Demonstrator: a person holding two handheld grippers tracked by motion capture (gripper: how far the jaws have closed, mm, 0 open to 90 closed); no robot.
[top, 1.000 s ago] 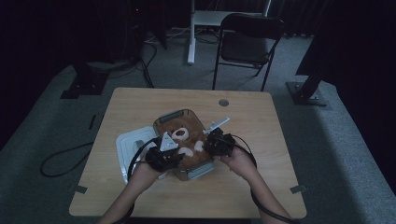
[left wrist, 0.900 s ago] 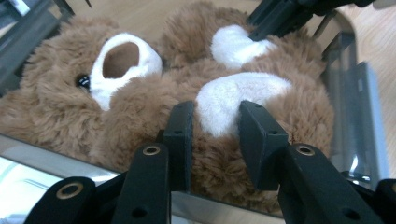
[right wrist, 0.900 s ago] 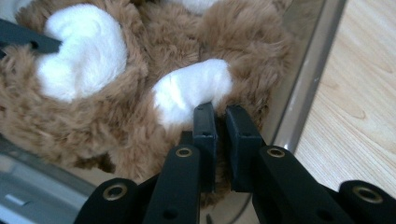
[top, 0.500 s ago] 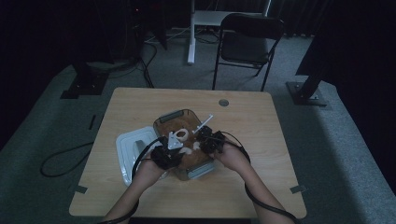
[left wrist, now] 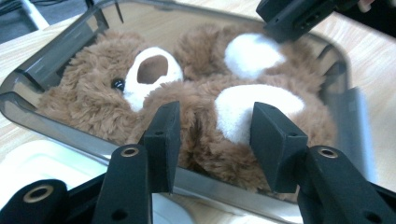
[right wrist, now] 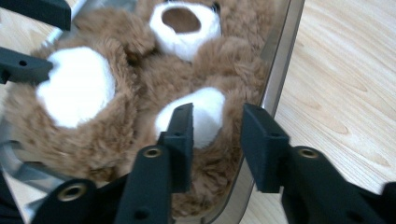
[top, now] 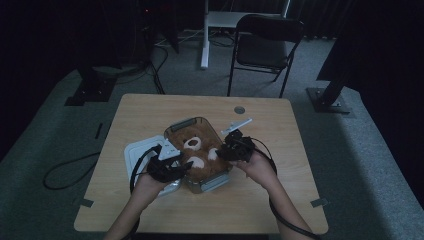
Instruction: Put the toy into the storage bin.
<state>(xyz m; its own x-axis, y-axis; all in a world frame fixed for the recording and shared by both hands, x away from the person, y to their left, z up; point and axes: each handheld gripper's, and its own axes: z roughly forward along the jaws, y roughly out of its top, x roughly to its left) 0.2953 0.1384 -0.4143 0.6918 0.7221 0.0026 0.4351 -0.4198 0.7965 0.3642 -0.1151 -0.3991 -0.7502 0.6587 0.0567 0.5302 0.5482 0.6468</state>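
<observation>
both hand-held grippers let go of the bear

the bear (top: 196,155) lies on its back inside the clear bin (top: 177,124), which stands in the middle of the tabletop (top: 280,200); a white lid (top: 131,151) sits just beside the bin on its left. a second ago both hand-held grippers were down in the fur. now the left hand-held gripper (left wrist: 212,135) and the right hand-held gripper (right wrist: 215,140) have each pulled back to the bin's edge, left and right, and their jaws have just been opening. in the left gripper view the jaws stand apart over a white paw pad, with fur behind the gap but nothing pressed between the pads. in the right gripper view it is the same: open jaws above another white pad, near the bin's wall, not pinching.

my reading: the bear has been tucked in and released, so the packing step looks done. the fur rises about level with the rim, so the lid may be the next thing to reach for, and the plush could spring up and fight it.
</observation>
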